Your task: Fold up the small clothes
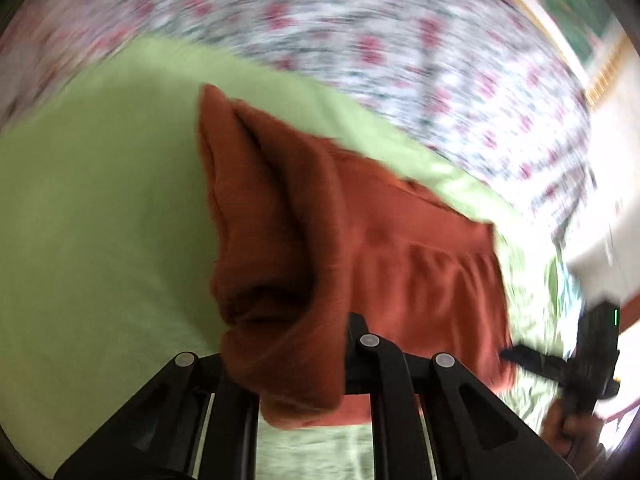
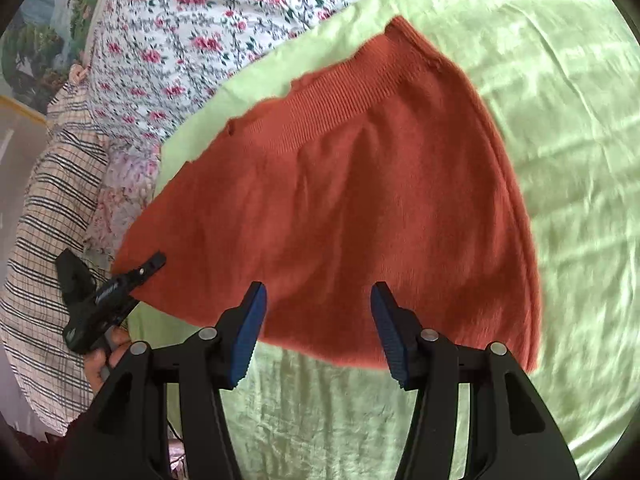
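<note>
Left gripper (image 1: 304, 360) pinching rust garment (image 2: 340, 200); labels unreadable.

Readable text: none.
Left gripper (image 2: 150, 266): a pale mark on its black body, left of the right gripper's fingers (image 2: 250, 320), too small and blurred to read.
Cloths and garment: patterns only, no lettering.

A bed covered by a flowered sheet (image 2: 188, 32) carries a light green cloth (image 2: 560, 128) spread over it, and on that cloth lies a rust-orange knitted garment (image 2: 340, 200), with a checked fabric (image 2: 44, 216) beside the green cloth's edge.
</note>
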The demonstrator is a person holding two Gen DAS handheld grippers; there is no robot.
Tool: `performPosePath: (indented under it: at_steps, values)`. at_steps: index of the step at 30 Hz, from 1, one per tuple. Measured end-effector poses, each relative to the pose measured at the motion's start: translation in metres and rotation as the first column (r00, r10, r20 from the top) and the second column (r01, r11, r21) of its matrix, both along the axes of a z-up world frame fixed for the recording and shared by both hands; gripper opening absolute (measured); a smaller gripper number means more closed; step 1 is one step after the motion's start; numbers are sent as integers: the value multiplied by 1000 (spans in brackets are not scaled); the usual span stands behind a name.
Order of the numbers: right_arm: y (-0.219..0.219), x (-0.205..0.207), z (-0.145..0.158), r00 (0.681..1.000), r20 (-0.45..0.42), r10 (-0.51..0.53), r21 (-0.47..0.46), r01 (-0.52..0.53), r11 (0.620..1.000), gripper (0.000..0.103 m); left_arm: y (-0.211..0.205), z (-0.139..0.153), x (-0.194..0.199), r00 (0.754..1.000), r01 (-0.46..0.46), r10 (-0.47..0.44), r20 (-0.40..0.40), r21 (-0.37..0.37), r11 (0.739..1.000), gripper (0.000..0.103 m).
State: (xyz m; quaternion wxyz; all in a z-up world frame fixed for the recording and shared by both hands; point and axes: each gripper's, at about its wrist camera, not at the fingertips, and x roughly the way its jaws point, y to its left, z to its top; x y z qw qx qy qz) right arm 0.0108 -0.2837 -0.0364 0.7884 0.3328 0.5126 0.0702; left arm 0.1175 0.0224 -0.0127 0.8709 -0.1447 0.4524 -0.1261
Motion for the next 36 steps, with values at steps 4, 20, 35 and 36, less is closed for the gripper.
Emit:
performPosePath:
  at_steps: [4,20,35,36]
  values:
    - [-15,18,3,1000,19,-3,51,2,999,56,-66,2,-4,988,147,-150,24,96,984,11]
    - [27,158,-53,992,-36,120,213,-109,971,56,-129,-46,-6,949,311,-311,-40,241,919,11]
    - [-37,130,34,975,173,143,71,-157,985,16,-207,-3,-22,882,466,-470,26,99,879,11]
    - [-44,126,31,978,160,136,53,-146,988,16,-217,-10,-22,875,479,-483,15,104,871,11]
